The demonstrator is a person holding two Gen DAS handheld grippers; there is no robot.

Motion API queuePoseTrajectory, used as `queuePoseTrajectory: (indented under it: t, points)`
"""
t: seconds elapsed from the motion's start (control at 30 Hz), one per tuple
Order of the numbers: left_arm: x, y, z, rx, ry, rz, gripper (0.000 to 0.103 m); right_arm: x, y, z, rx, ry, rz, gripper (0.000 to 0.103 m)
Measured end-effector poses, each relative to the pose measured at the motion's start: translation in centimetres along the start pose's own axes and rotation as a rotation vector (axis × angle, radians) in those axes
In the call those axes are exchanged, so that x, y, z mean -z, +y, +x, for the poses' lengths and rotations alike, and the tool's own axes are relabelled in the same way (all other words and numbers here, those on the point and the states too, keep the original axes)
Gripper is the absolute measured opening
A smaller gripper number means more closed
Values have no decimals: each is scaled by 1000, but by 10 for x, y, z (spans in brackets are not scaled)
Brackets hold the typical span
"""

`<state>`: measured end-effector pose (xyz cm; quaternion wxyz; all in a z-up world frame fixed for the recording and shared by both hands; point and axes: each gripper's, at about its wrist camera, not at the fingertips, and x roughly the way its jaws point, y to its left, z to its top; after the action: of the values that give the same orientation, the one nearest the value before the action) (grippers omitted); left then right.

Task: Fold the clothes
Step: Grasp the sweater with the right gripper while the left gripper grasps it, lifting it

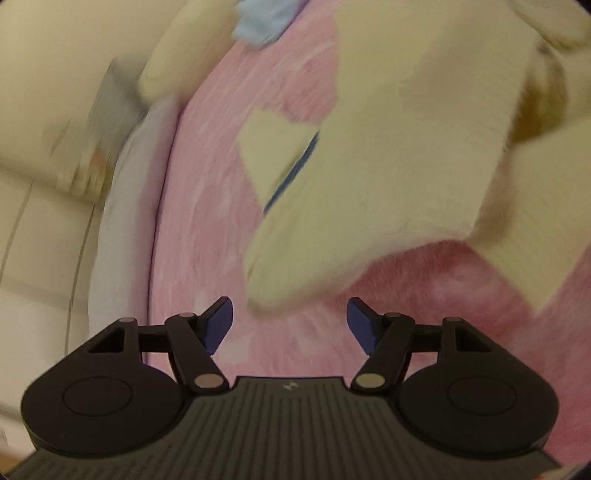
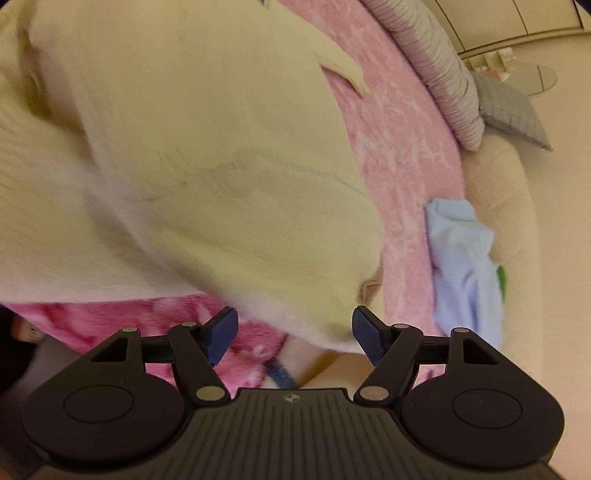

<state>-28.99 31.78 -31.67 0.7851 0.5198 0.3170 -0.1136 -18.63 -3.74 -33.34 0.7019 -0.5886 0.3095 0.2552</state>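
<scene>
A pale yellow knitted garment point(image 1: 388, 155) lies spread on a pink fluffy blanket point(image 1: 207, 221), with a blue strip point(image 1: 291, 173) showing at one folded edge. My left gripper point(image 1: 290, 325) is open just short of the garment's near corner, nothing between its fingers. In the right wrist view the same yellow garment point(image 2: 207, 166) fills the middle over the pink blanket point(image 2: 399, 147). My right gripper point(image 2: 294, 334) is open, and the garment's near hem lies between and just beyond its blue pads point(image 2: 369, 338). Both views are blurred by motion.
A crumpled light blue garment point(image 2: 465, 266) lies at the blanket's right edge, also seen far off as light blue cloth point(image 1: 258, 22). A ribbed grey-white pillow point(image 2: 436, 70) and a grey cushion point(image 2: 513, 110) sit beyond the blanket. Cream upholstery point(image 2: 506, 192) borders it.
</scene>
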Motion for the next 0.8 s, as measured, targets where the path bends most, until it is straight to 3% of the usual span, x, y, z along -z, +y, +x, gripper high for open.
queuePoseTrajectory:
  t: [0.1,0.13,0.17,0.2,0.23,0.27,0.37,0.43,0.5,0.63,0.73,0.8]
  points:
    - [3,0,13,34,-70,40,62,-1,-6,4,12,-19,7,68]
    - [4,0,18,57,-85,43,55,-1,-8,5,17,-25,9,65]
    - [6,1,22,87,-93,40,37,-1,-10,6,21,-32,12,59]
    - [7,2,26,120,-97,28,26,-1,-12,7,25,-38,14,48]
    - [8,4,29,150,-101,5,22,-2,-14,8,29,-44,17,20]
    - [10,6,31,168,-108,-24,16,-2,-16,10,33,-51,19,2]
    - [14,26,22,206,-128,-194,10,-3,-24,13,47,-70,30,0]
    - [16,47,12,235,-145,-370,9,-7,-52,3,84,-101,128,0]
    - [12,60,2,231,-163,-476,8,-11,-81,-7,122,-132,227,0]
    - [-10,74,-9,172,-170,-511,7,-17,-140,-23,172,-183,426,0]
    - [-19,98,-32,118,-197,-671,7,-15,-181,-37,168,-245,549,0]
    - [-22,114,-54,67,-208,-777,7,-18,-199,-59,174,-324,560,0]
